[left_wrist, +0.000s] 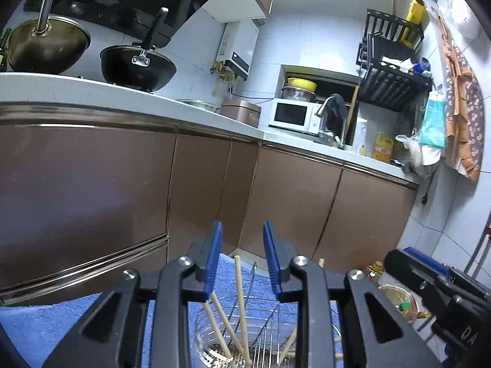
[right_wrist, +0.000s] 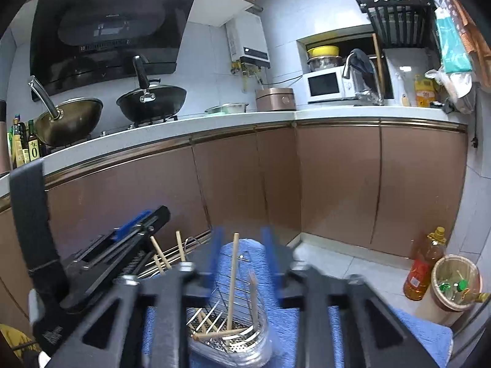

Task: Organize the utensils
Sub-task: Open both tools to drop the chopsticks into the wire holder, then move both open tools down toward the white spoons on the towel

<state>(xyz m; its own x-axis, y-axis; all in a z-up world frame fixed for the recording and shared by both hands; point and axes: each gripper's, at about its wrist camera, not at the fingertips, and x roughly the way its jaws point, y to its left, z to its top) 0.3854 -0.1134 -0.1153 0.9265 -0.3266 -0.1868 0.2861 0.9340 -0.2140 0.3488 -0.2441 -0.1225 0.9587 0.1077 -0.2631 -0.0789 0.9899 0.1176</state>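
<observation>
Both tools are held above a wire utensil holder [right_wrist: 233,322] standing on a blue towel [right_wrist: 414,334], with several chopsticks [right_wrist: 234,276] leaning upright inside it. The left tool [left_wrist: 242,254] is spread wide and empty; the right tool [right_wrist: 241,257], blurred, is also seen parted with nothing gripped. For the next placement, a stick is best grasped near its top and lowered straight between the wires.

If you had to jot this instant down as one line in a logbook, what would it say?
left gripper: open, empty | right gripper: open, empty | chopsticks: standing in wire holder | holder: on blue towel
</observation>
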